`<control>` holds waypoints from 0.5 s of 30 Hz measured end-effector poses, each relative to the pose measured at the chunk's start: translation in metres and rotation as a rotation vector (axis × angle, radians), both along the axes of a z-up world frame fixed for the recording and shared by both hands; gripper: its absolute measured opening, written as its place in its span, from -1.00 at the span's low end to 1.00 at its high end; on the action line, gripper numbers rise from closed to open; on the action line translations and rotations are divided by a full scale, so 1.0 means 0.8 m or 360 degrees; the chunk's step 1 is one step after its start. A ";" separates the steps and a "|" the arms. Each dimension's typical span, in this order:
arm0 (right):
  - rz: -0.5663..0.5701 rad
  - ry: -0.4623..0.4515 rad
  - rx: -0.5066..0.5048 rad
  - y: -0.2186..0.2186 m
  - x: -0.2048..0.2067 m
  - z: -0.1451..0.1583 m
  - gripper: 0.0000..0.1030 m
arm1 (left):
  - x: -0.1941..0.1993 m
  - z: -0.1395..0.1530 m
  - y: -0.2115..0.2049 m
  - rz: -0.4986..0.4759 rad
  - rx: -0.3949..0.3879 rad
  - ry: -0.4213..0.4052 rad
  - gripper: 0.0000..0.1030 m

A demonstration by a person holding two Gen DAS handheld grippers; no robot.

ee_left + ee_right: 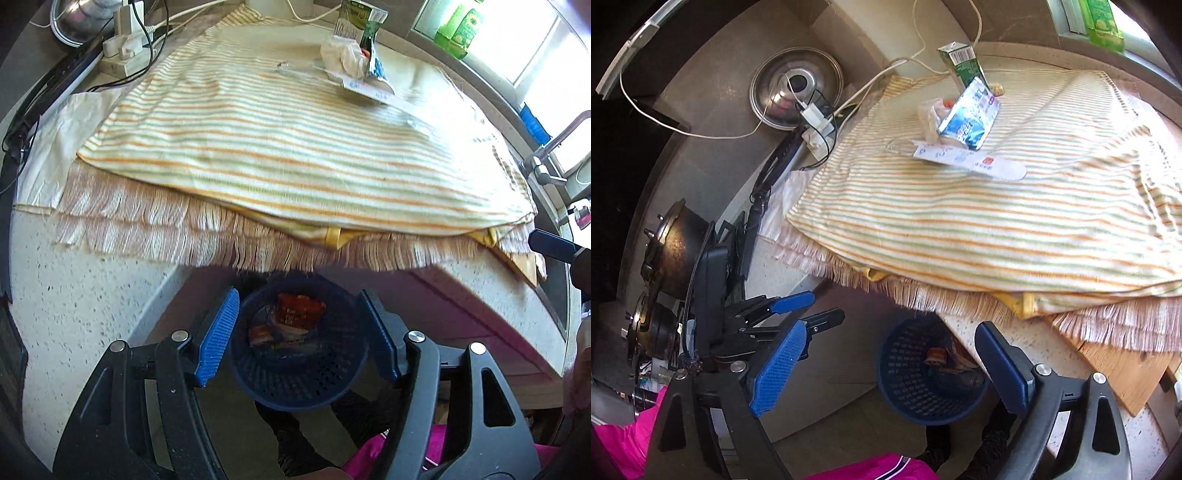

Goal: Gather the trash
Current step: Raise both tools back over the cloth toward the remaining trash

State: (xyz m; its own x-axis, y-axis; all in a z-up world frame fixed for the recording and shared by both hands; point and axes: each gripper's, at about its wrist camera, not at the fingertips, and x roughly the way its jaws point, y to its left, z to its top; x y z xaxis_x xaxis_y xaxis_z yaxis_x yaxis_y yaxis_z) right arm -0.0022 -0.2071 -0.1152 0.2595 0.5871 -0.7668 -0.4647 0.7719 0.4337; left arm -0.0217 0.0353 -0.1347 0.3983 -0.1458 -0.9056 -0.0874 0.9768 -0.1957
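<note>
— Where's the trash now?

— Some lies on the striped cloth (979,229): a green carton (962,62), blue wrapper (971,118), crumpled plastic (341,55). Wrappers sit in the blue basket (299,373) on the floor.

— Your tools?

— My left gripper (299,339) and right gripper (890,373) gape empty above the basket. I judge a drop finished; next, reach up for that pile.

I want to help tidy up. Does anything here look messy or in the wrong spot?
Yes. A little heap of trash sits on the striped cloth at the far side of the counter: wrappers, crumpled plastic and a green carton. It isn't in the blue basket on the floor, which already holds some wrappers.
</note>
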 end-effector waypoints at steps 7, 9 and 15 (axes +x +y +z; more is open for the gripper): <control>-0.0059 -0.0058 0.0073 -0.021 0.048 0.029 0.93 | 0.040 0.027 -0.005 0.0042 -0.0050 -0.0075 0.32; -0.0079 -0.0050 0.0109 -0.028 0.064 0.035 0.93 | 0.049 0.032 -0.010 0.0047 -0.0068 -0.0090 0.32; -0.0116 -0.0042 0.0150 -0.041 0.111 0.047 0.93 | 0.080 0.045 -0.026 0.0070 -0.0085 -0.0130 0.32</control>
State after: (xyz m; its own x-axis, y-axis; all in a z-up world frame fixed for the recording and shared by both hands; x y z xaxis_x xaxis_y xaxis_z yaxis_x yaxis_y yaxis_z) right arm 0.0867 -0.2395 -0.0775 0.3236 0.6351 -0.7014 -0.4209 0.7605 0.4945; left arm 0.0422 0.0146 -0.0984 0.4774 -0.1737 -0.8613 -0.1114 0.9604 -0.2554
